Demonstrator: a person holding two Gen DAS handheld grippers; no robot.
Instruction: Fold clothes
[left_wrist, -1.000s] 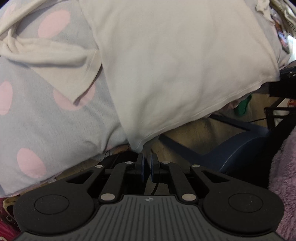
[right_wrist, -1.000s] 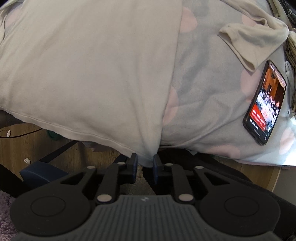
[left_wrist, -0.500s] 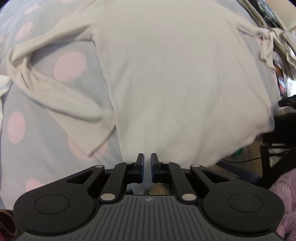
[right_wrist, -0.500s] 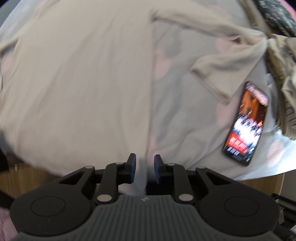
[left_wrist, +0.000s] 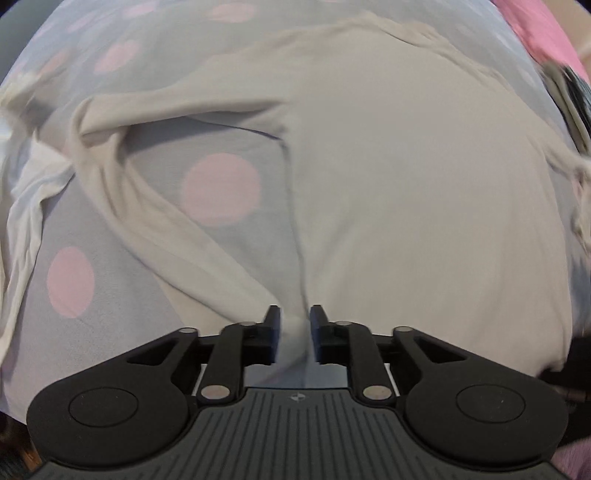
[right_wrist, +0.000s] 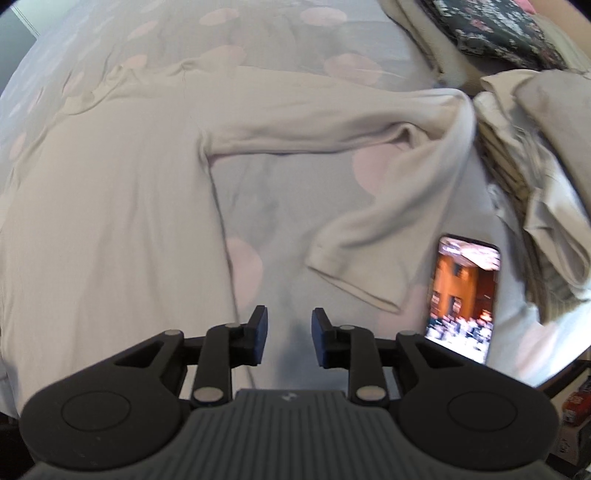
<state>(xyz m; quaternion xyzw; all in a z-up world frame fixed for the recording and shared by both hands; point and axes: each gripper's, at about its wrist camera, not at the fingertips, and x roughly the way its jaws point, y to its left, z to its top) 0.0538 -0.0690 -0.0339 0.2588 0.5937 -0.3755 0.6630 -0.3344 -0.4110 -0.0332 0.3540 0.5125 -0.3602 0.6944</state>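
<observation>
One beige long-sleeved shirt (left_wrist: 424, 192) lies spread flat on the polka-dot bedsheet (left_wrist: 218, 188), sleeves bent inward. The left hand-held gripper (left_wrist: 294, 332) hovers over its hem corner, jaws slightly parted around a fold of fabric. The right hand-held gripper (right_wrist: 285, 336) stands parted and empty beside the shirt's edge. A lit smartphone (right_wrist: 463, 295) lies near the right sleeve cuff.

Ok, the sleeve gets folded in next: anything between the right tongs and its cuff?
Nothing visible: only bare bedspread separates the right tongs from the sleeve cuff. The phone lies just right of the cuff, not touching it.
</observation>
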